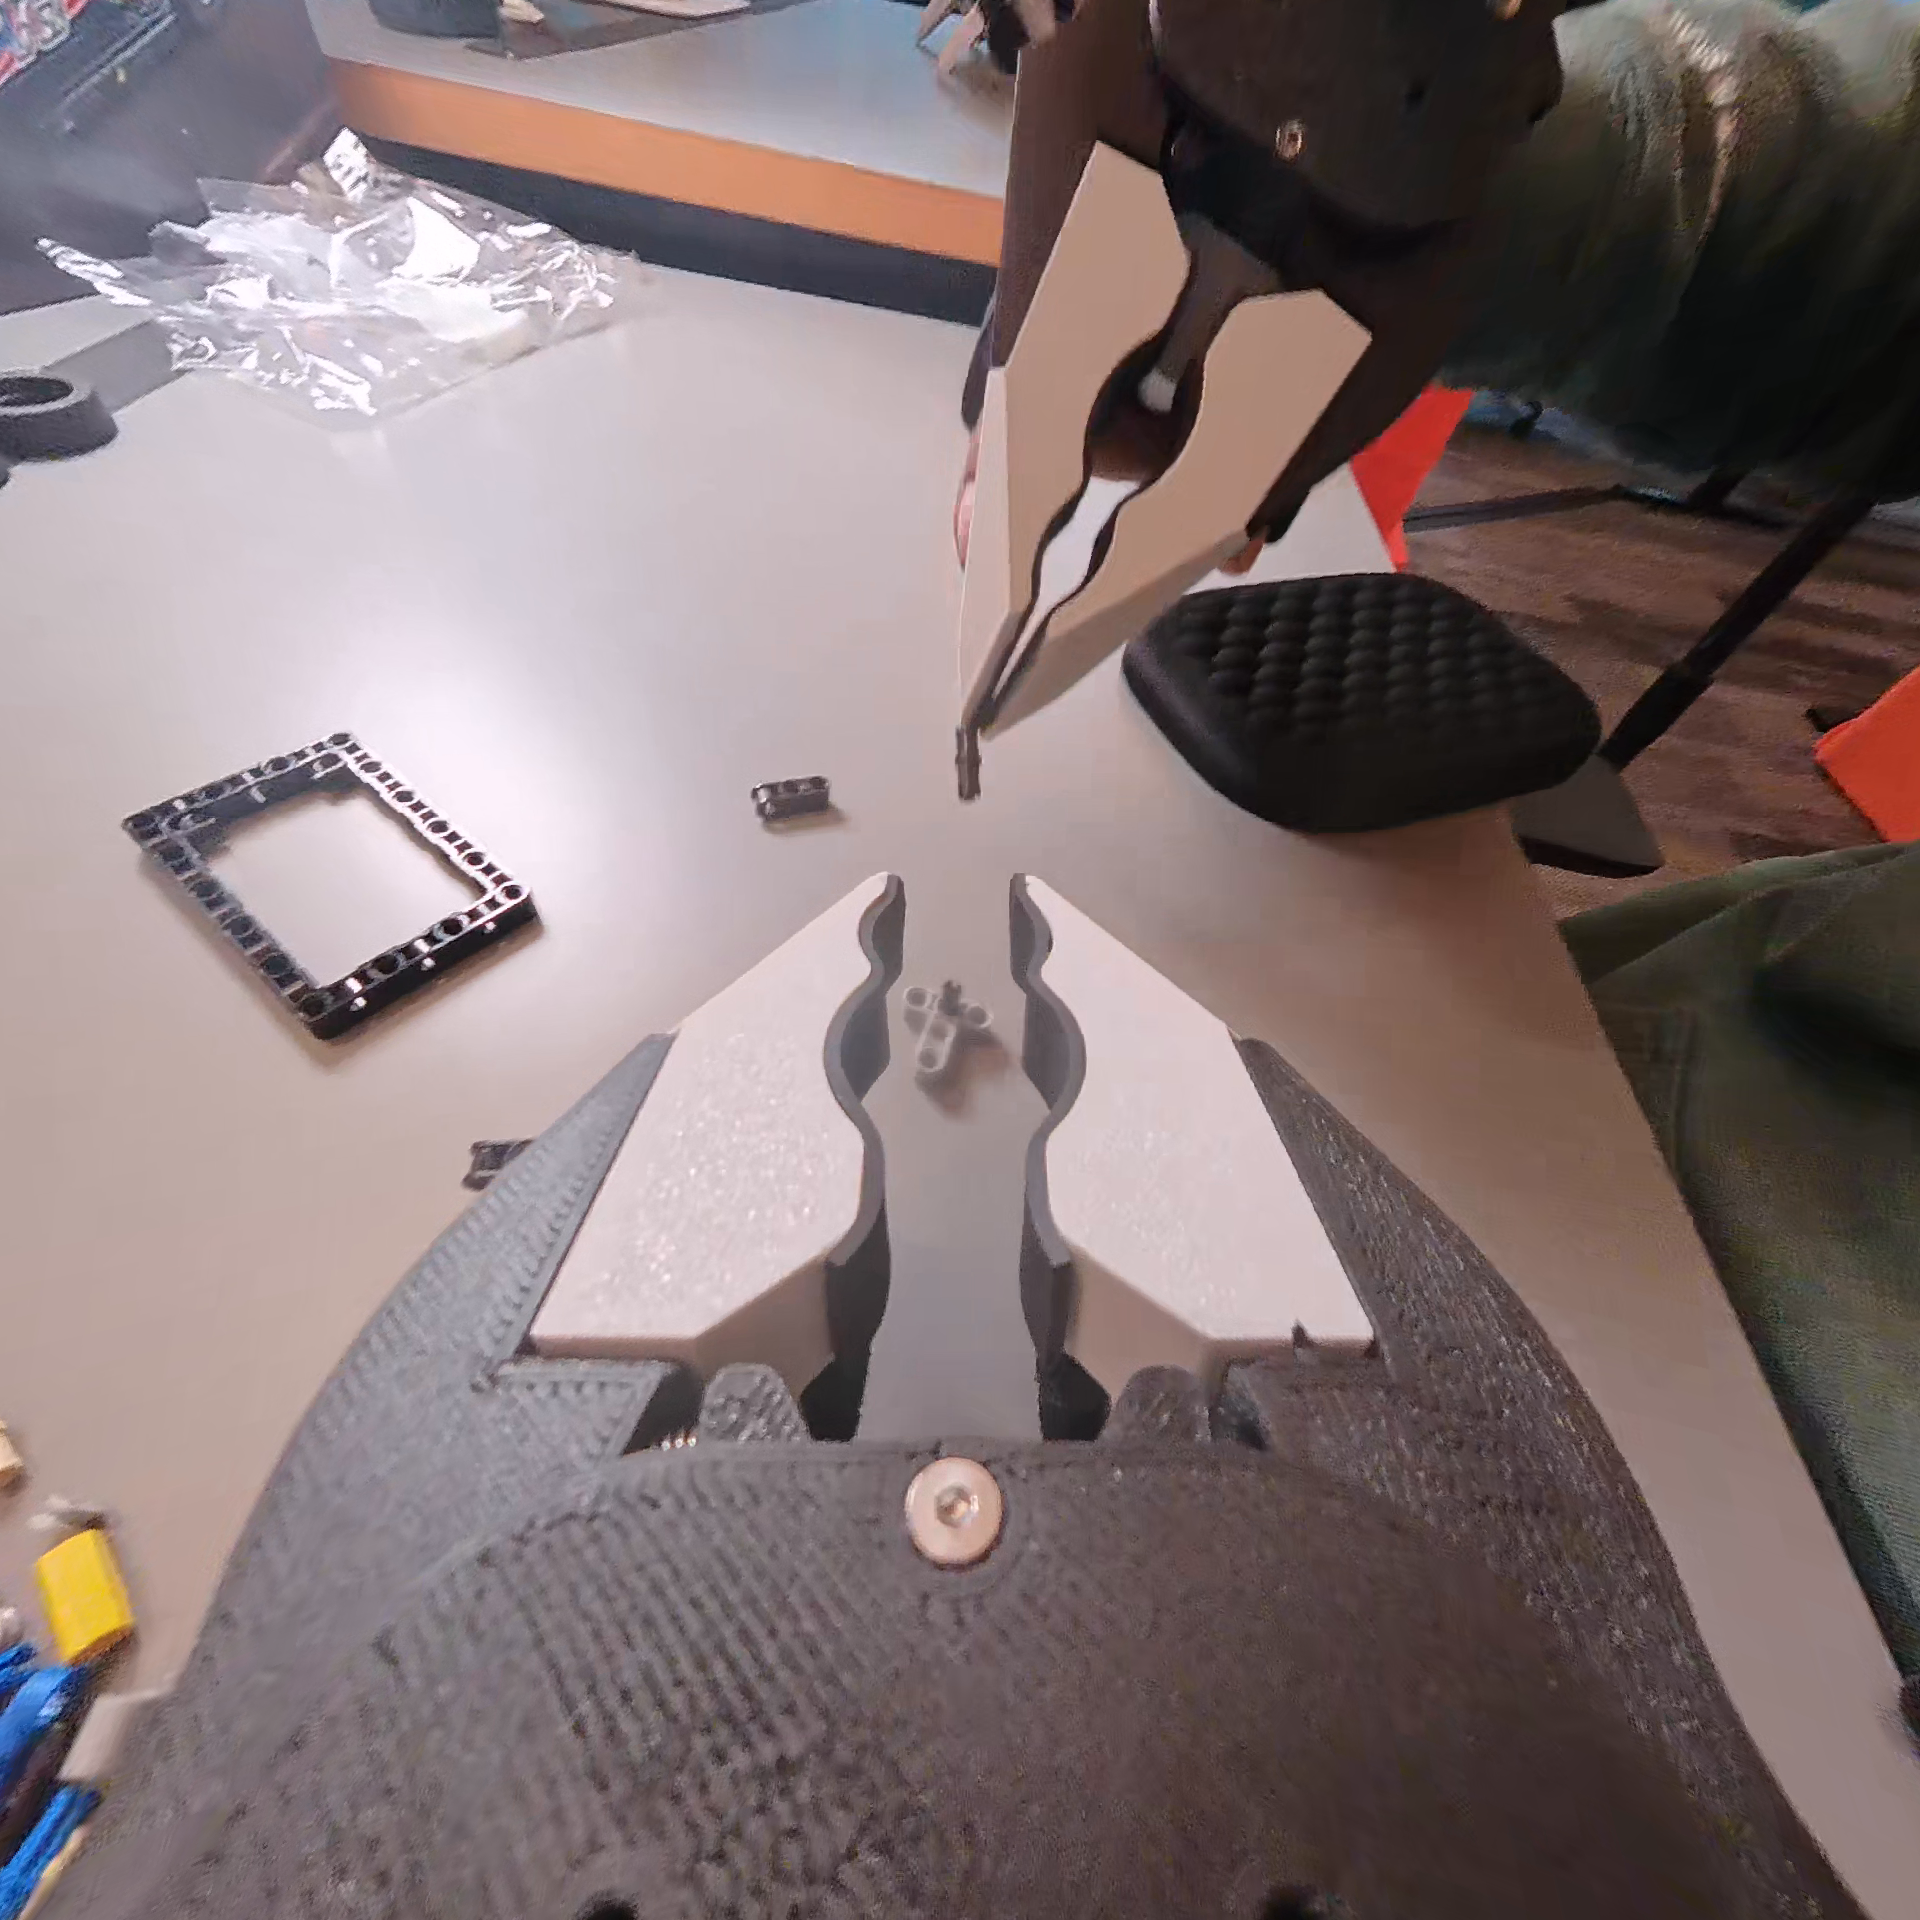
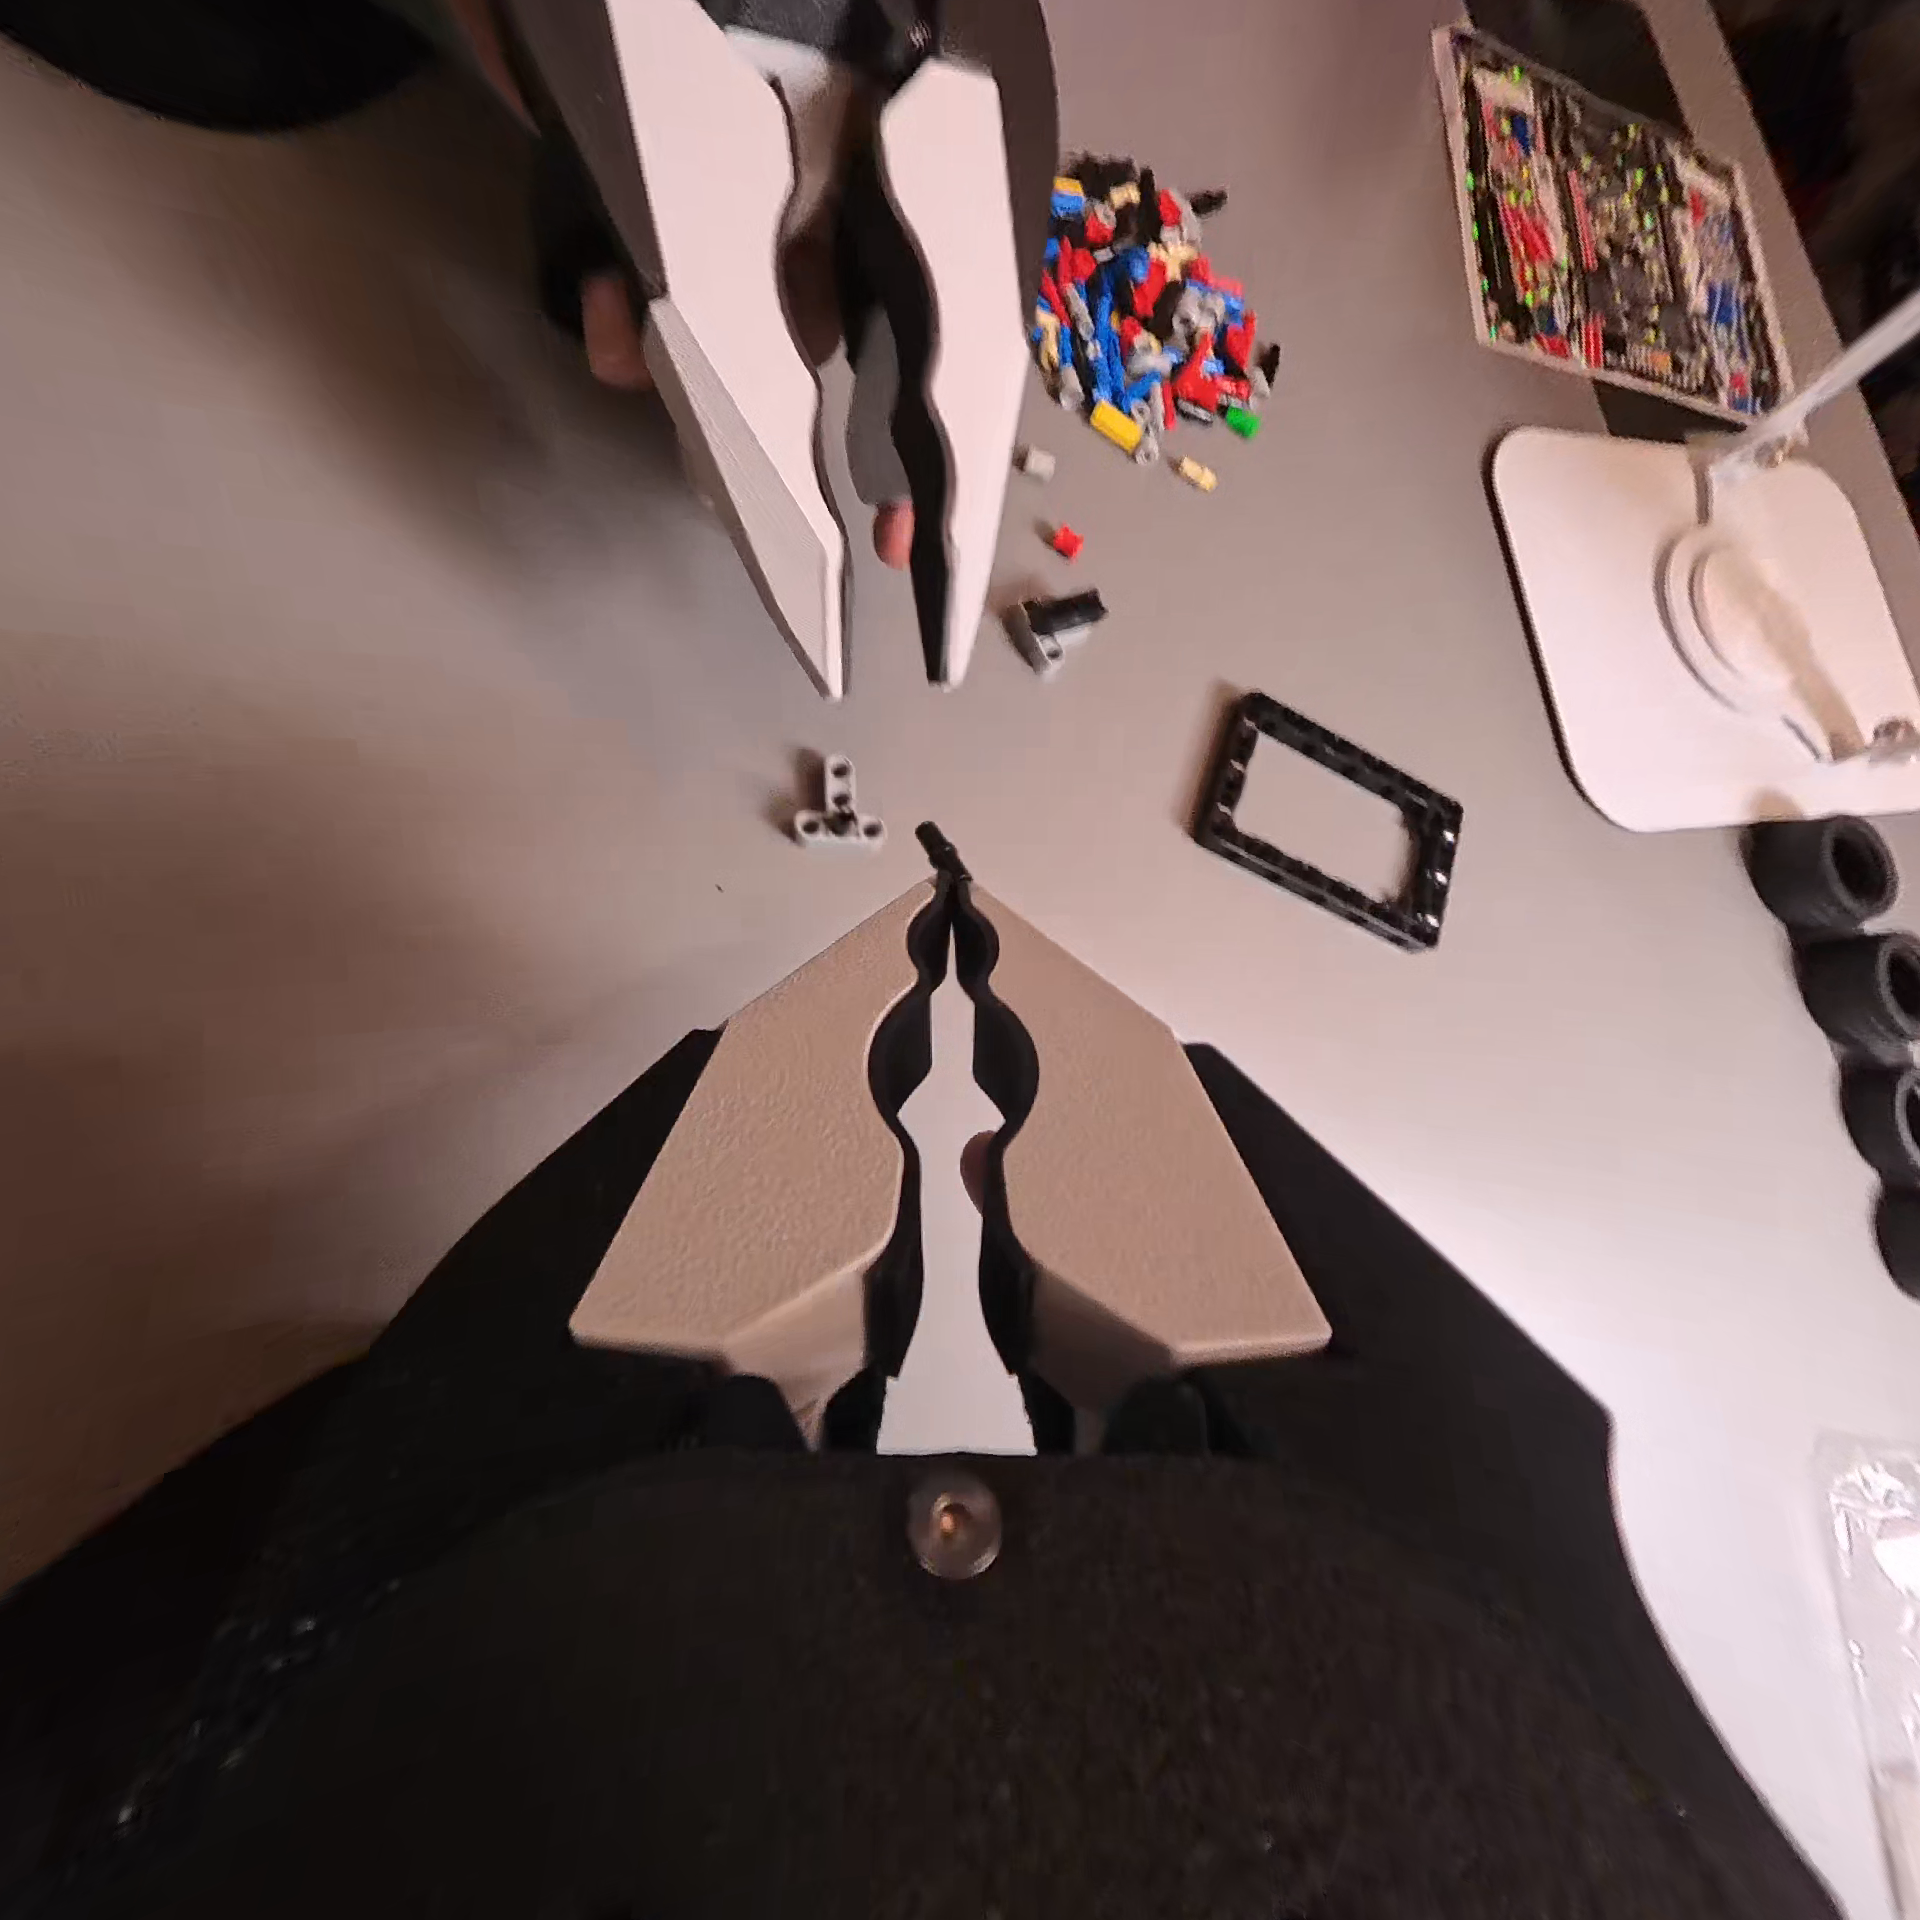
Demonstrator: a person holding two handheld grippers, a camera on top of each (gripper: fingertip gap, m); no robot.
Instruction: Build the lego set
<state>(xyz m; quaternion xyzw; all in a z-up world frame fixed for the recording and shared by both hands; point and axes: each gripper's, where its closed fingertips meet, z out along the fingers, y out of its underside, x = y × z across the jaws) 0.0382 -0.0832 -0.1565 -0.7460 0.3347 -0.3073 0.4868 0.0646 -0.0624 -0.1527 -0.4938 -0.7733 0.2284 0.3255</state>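
Observation:
My left gripper (image 1: 956, 885) is open just above the grey table (image 1: 520, 571). A grey T-shaped lego piece (image 1: 948, 1023) with a black pin in it lies on the table between its fingers, with a gap on each side. It also shows in the right wrist view (image 2: 831, 808), ahead of the left gripper (image 2: 890, 683). My right gripper (image 2: 951, 890) is shut on a small black pin (image 2: 938, 850) that sticks out past its tips, close to the T piece. The left wrist view shows it too (image 1: 977, 717), holding the pin (image 1: 968, 764) upright over the table.
A black square frame (image 1: 416, 961) (image 2: 1229, 774) lies flat. A small black beam (image 1: 795, 798) lies near it. A pile of coloured bricks (image 2: 1153, 301), a booklet (image 2: 1600, 218), a white lamp base (image 2: 1704, 623), black tyres (image 2: 1849, 935), a plastic bag (image 1: 343, 281) and a black cushion (image 1: 1361, 696) surround the work area. About 4 cm separates my left fingertips from my right.

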